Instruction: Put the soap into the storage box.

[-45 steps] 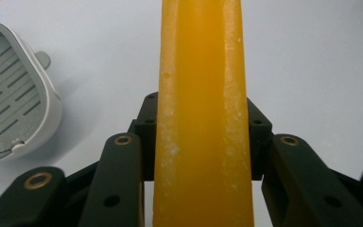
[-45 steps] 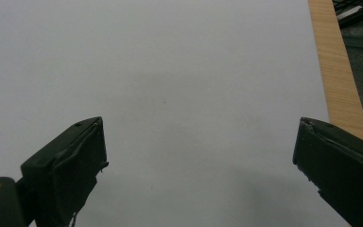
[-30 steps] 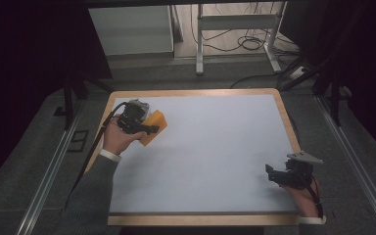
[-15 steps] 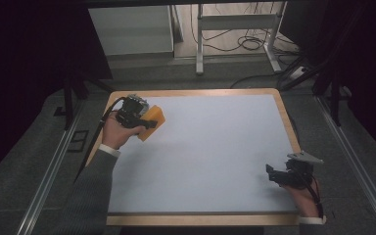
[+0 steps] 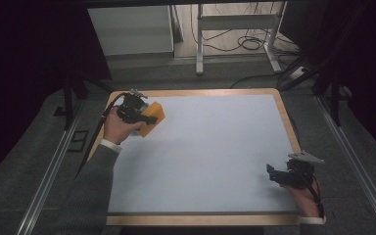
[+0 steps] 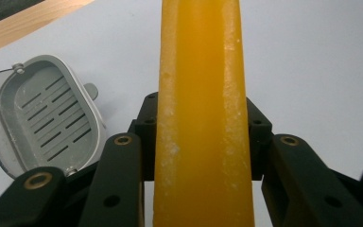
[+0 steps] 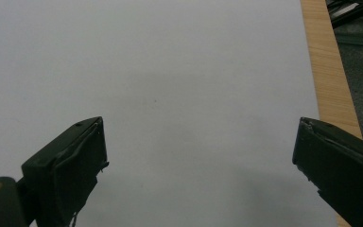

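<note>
The left gripper (image 5: 139,116) is at the far left corner of the table (image 5: 284,122), its jaws clamped on the narrow sides of an orange block (image 5: 152,118) that stands on edge between them. In the left gripper view the block (image 6: 203,113) rises straight up the middle of the frame, with whitish specks on its surface; it may be a bar of soap, though the close view does not settle that. Just left of it in that view lies a grey soap dish (image 6: 42,118) with a slotted floor, resting on the white mat (image 5: 205,156) near the wooden edge of the table. The left hand (image 5: 117,128) holds the gripper, a grey sleeve (image 5: 90,196) running back to the near edge.

The right gripper (image 5: 276,174) sits at the near right of the mat, low over the surface, held by the right hand (image 5: 306,198). Its jaws stand wide apart with nothing between them, only bare white mat (image 7: 179,94) ahead and the table's wooden rim (image 7: 328,71) off to the right.
</note>
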A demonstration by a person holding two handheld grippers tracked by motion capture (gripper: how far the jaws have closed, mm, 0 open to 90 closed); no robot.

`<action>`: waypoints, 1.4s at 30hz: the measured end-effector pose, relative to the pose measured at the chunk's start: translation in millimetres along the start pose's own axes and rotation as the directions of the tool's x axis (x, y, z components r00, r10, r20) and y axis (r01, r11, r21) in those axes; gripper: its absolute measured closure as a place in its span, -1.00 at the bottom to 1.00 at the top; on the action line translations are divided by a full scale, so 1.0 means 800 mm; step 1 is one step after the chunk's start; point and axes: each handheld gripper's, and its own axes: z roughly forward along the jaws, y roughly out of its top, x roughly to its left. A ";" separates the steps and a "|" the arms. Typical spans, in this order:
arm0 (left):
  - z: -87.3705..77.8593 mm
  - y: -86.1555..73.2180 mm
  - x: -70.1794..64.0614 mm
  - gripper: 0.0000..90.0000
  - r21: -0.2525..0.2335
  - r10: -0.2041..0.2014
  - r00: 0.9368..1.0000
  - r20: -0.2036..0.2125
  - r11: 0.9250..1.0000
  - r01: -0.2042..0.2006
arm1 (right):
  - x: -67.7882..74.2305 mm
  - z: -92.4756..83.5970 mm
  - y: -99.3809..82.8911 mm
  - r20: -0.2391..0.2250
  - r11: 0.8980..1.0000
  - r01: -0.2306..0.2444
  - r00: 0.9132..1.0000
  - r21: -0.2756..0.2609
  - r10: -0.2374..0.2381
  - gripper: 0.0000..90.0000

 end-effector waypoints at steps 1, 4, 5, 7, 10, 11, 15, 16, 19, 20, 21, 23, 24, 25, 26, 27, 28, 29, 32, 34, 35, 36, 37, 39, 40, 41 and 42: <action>0.000 0.000 0.000 0.36 -0.003 -0.003 1.000 0.000 1.000 0.003 | 0.000 0.000 0.000 -0.001 1.000 -0.003 1.000 -0.001 0.003 -0.92; 0.000 0.001 0.003 0.36 -0.002 -0.005 1.000 -0.001 1.000 0.005 | 0.000 0.000 0.000 0.000 1.000 0.001 1.000 0.000 -0.001 -0.92; 0.000 0.001 0.004 0.36 -0.003 -0.006 1.000 -0.003 1.000 0.006 | 0.000 0.000 0.000 0.000 1.000 0.000 1.000 0.000 0.000 -0.92; -0.001 0.002 0.006 0.36 -0.004 -0.010 1.000 -0.004 1.000 0.010 | 0.000 0.000 0.000 -0.001 1.000 0.001 1.000 0.002 -0.001 -0.92; -0.001 0.004 0.008 0.36 -0.002 -0.008 1.000 -0.010 1.000 0.008 | 0.000 0.001 0.000 0.001 1.000 0.001 1.000 0.003 -0.001 -0.92; -0.001 0.005 0.009 0.36 -0.002 -0.014 1.000 -0.010 1.000 0.014 | 0.000 0.001 0.000 0.001 1.000 -0.003 1.000 0.005 0.003 -0.92; 0.001 0.007 0.011 0.36 0.001 -0.020 1.000 -0.011 1.000 0.020 | 0.000 0.001 0.000 0.001 1.000 -0.002 1.000 0.005 0.002 -0.92; 0.002 0.008 0.012 0.36 0.003 -0.019 1.000 -0.013 1.000 0.019 | 0.000 0.001 0.000 -0.001 1.000 -0.002 1.000 0.005 0.002 -0.92; 0.004 0.009 0.015 0.36 0.004 -0.023 1.000 -0.015 1.000 0.023 | 0.000 0.001 0.000 0.000 1.000 0.000 1.000 0.003 0.000 -0.92; 0.004 0.009 0.015 0.36 0.004 -0.023 1.000 -0.015 1.000 0.023 | 0.000 0.001 0.000 0.000 1.000 0.000 1.000 0.003 0.000 -0.92; 0.005 0.010 0.016 0.36 0.005 -0.028 0.999 -0.017 1.000 0.028 | -0.001 0.000 0.000 0.001 1.000 -0.001 1.000 0.002 0.001 -0.92; 0.006 0.011 0.019 0.36 0.006 -0.031 0.999 -0.019 1.000 0.031 | -0.001 0.000 0.000 0.002 1.000 -0.002 1.000 0.003 0.002 -0.92; 0.007 0.012 0.021 0.36 0.005 -0.037 0.999 -0.019 0.999 0.037 | -0.001 0.000 0.000 0.002 1.000 -0.002 1.000 0.003 0.002 -0.92; 0.008 0.013 0.023 0.36 0.003 -0.042 0.999 -0.022 0.999 0.042 | -0.001 0.000 0.000 0.002 1.000 -0.005 1.000 0.003 0.005 -0.92; 0.008 0.013 0.023 0.36 0.003 -0.042 0.999 -0.022 0.999 0.042 | -0.001 0.000 0.000 0.002 1.000 -0.005 1.000 0.003 0.005 -0.92; 0.009 0.014 0.026 0.36 0.002 -0.052 0.998 -0.026 0.999 0.052 | -0.001 0.000 0.000 0.002 1.000 -0.005 1.000 0.003 0.005 -0.92; 0.009 0.014 0.026 0.36 0.002 -0.052 0.998 -0.026 0.999 0.052 | -0.001 0.000 0.000 0.002 1.000 -0.005 1.000 0.003 0.005 -0.92; 0.010 0.015 0.031 0.36 0.003 -0.060 0.998 -0.035 0.998 0.060 | -0.001 0.000 0.000 0.001 1.000 -0.001 1.000 0.002 0.001 -0.92; 0.010 0.016 0.035 0.36 0.000 -0.070 0.996 -0.056 0.998 0.070 | -0.001 0.000 0.000 0.001 1.000 -0.001 1.000 -0.001 0.001 -0.92; 0.012 0.018 0.043 0.36 -0.009 -0.095 0.994 -0.057 0.995 0.095 | -0.001 0.000 0.000 0.002 1.000 -0.002 1.000 -0.001 0.002 -0.92; 0.012 0.018 0.045 0.36 -0.007 -0.102 0.993 -0.056 0.995 0.102 | -0.001 0.000 0.000 0.003 1.000 -0.002 1.000 -0.001 0.002 -0.92; 0.014 0.018 0.048 0.36 -0.006 -0.108 0.993 -0.055 0.994 0.108 | -0.001 0.000 0.000 0.003 1.000 -0.002 1.000 -0.001 0.002 -0.92; 0.015 0.019 0.051 0.36 -0.003 -0.113 0.992 -0.057 0.994 0.113 | -0.001 0.000 0.000 0.003 1.000 -0.003 1.000 0.000 0.003 -0.92; 0.017 0.019 0.056 0.36 -0.001 -0.126 0.990 -0.059 0.992 0.126 | -0.001 0.000 0.000 0.004 1.000 -0.006 1.000 0.002 0.006 -0.92; 0.017 0.019 0.056 0.36 -0.001 -0.126 0.990 -0.059 0.992 0.126 | -0.001 0.000 0.000 0.003 1.000 -0.005 1.000 0.002 0.005 -0.92; 0.019 0.019 0.059 0.36 -0.004 -0.131 0.989 -0.067 0.991 0.131 | -0.002 0.000 0.000 0.004 1.000 -0.005 1.000 0.002 0.005 -0.92; 0.020 0.020 0.061 0.36 -0.004 -0.138 0.988 -0.066 0.990 0.138 | -0.002 0.000 0.000 0.004 1.000 -0.005 1.000 0.002 0.005 -0.92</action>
